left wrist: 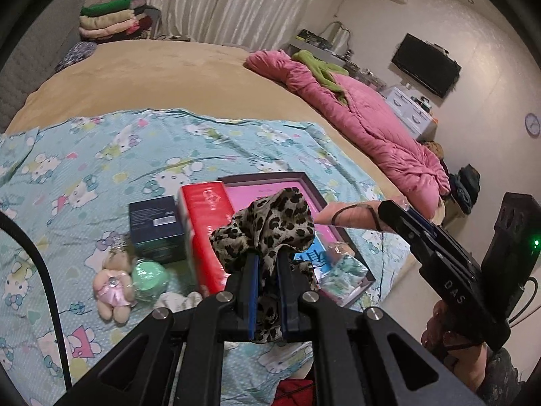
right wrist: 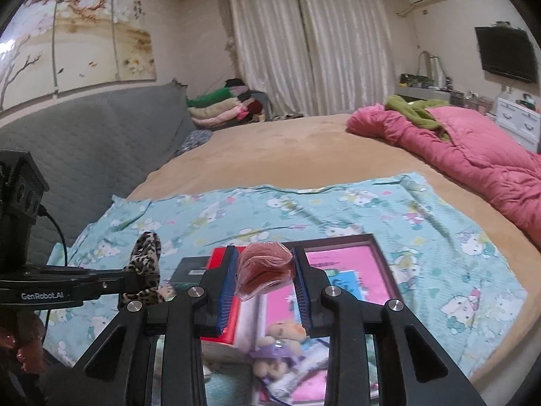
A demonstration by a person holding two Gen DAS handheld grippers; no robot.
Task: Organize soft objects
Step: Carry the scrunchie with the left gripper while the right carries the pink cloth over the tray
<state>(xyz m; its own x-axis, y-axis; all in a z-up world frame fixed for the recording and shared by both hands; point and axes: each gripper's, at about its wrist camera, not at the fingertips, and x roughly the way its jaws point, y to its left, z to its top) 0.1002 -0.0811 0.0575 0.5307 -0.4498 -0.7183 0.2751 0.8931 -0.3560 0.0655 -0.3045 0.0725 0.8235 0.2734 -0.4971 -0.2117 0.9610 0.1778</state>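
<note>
My left gripper (left wrist: pixel 267 257) is shut on a leopard-print cloth (left wrist: pixel 267 223) and holds it above the blue Hello Kitty sheet (left wrist: pixel 101 169); the cloth also shows in the right wrist view (right wrist: pixel 145 264). My right gripper (right wrist: pixel 263 264) is shut on a pinkish-brown packet in clear plastic (right wrist: pixel 263 270), above a pink-lined box lid (right wrist: pixel 355 270). The right gripper also shows in the left wrist view (left wrist: pixel 399 216). A small plush bear in a pink dress (left wrist: pixel 113 287) lies on the sheet. A plush toy in purple (right wrist: pixel 277 348) lies in the box below my right gripper.
A red box (left wrist: pixel 206 230), a dark blue box (left wrist: pixel 155 226), a green wrapped ball (left wrist: pixel 150 277) and a white cloth (left wrist: pixel 179 299) lie on the sheet. A pink quilt (left wrist: pixel 365 118) with a green garment (left wrist: pixel 321 71) lies at the bed's right. Folded blankets (left wrist: pixel 108 20) are stacked at the back.
</note>
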